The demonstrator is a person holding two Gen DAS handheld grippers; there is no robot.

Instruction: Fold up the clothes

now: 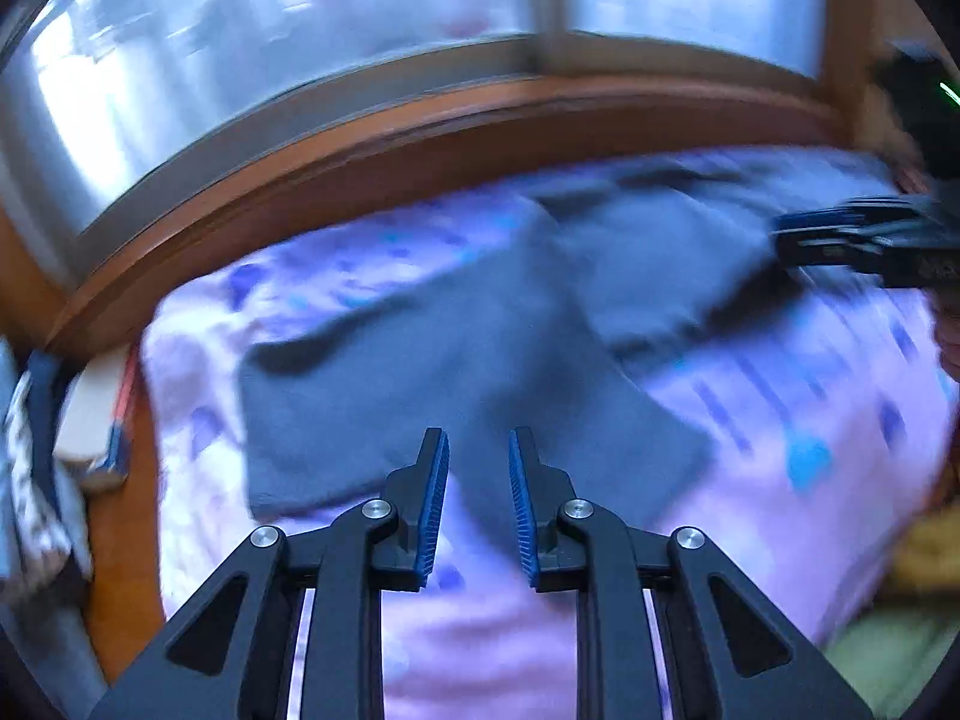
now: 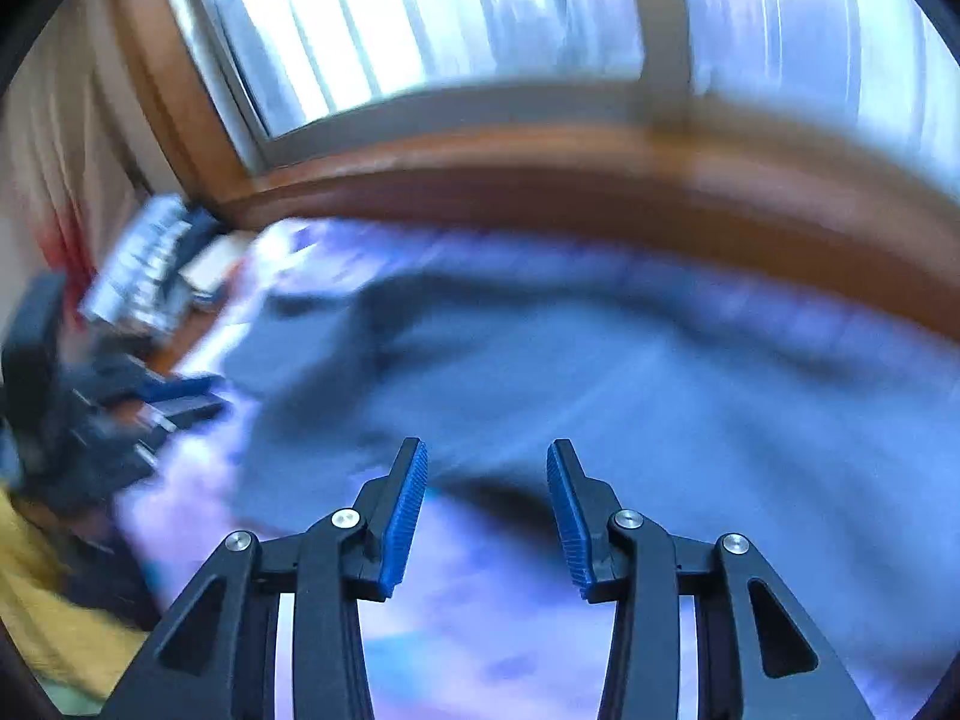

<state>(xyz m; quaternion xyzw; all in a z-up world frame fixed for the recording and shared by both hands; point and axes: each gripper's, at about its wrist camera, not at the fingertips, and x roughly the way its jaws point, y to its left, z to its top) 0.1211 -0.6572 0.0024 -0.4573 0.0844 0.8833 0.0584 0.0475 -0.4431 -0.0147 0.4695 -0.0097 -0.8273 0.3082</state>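
A grey-blue garment (image 1: 480, 336) lies spread on a bed with a lilac patterned sheet (image 1: 780, 420). My left gripper (image 1: 478, 450) hovers open over the garment's near edge, with nothing between its blue pads. The right gripper (image 1: 792, 231) shows blurred at the right of the left wrist view, over the garment's far right part. In the right wrist view the same garment (image 2: 600, 372) fills the middle, and my right gripper (image 2: 487, 462) is open just above its near hem. The left gripper (image 2: 180, 399) appears blurred at the left edge there.
A brown wooden window ledge (image 1: 420, 138) runs along the far side of the bed, below a large window (image 1: 300, 30). Books or boxes (image 1: 90, 420) sit at the left end. Yellow cloth (image 2: 36, 588) lies at the near left corner.
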